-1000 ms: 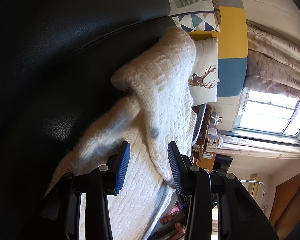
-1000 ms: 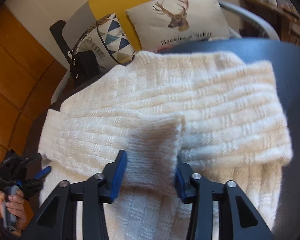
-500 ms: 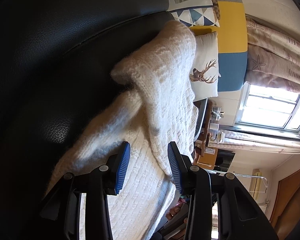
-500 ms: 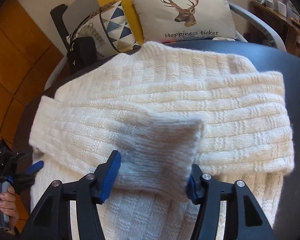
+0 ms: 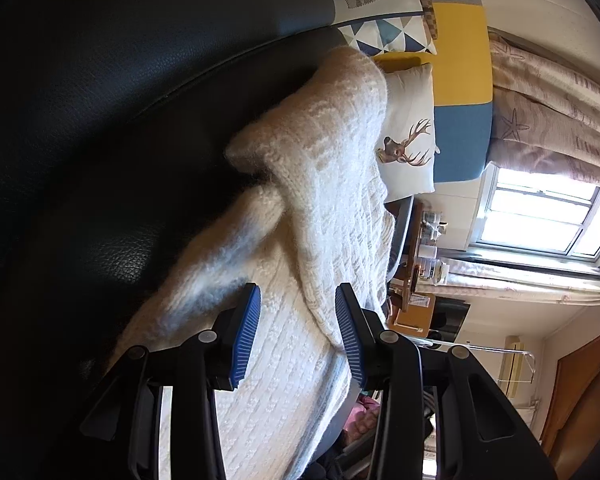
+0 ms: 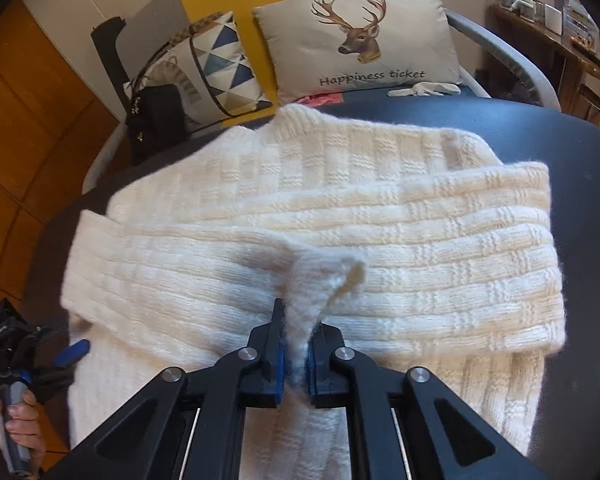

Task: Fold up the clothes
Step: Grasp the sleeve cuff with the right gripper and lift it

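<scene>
1. Right gripper [image 6: 296, 354] pinches a fold of the sweater [image 6: 380, 216], likely to lift it over; the rest lies ahead on the dark surface [image 6: 580, 152].
2. Left gripper [image 5: 298, 332] hovers spread, sweater beneath, nothing held.

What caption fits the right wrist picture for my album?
Right tongs pinching the cuff of a fluffy cream knitted sweater on a dark table.

"Happiness ticket" on the deer cushion [image 6: 356, 40]
</scene>
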